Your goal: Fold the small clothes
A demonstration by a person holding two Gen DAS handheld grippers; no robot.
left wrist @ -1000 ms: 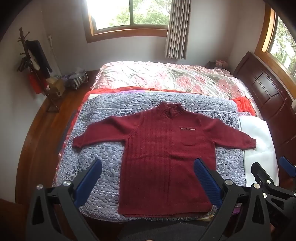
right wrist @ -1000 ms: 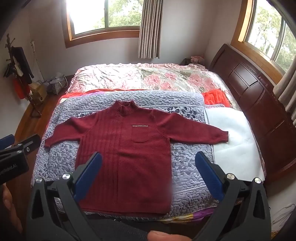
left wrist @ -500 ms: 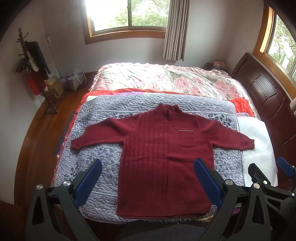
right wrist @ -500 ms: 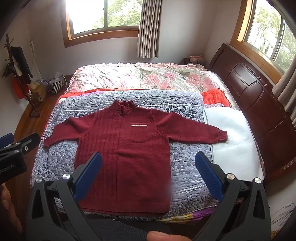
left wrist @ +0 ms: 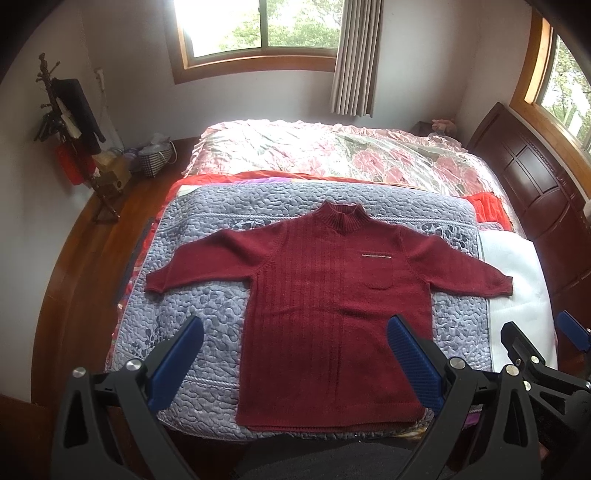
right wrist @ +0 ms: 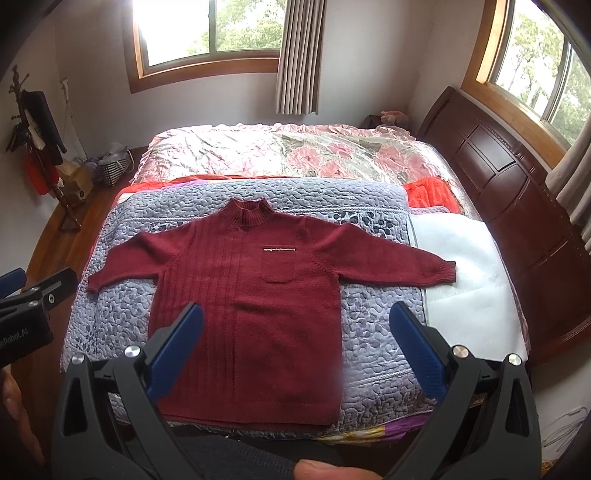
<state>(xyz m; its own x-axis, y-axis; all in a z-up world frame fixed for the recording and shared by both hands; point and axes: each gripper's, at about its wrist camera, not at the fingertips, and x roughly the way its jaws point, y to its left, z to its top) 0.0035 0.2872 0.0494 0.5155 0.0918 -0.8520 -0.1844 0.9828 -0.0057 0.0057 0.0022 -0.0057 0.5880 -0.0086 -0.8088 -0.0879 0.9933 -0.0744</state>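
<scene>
1. I hold my left gripper (left wrist: 295, 354) with its jaws wide open and nothing in them.
2. My right gripper (right wrist: 295, 347) is wide open and empty too.
3. The red sweater (left wrist: 332, 306) lies flat on the gray quilt (left wrist: 207, 295), far ahead of both jaws, sleeves spread out so I can fold it.

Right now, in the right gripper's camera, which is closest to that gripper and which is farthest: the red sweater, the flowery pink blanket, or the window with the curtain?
From the right gripper:
1. Red sweater, spread flat on the grey quilt just ahead.
2. Flowery pink blanket, farther up the bed.
3. Window on the far wall, curtain beside it.
</scene>
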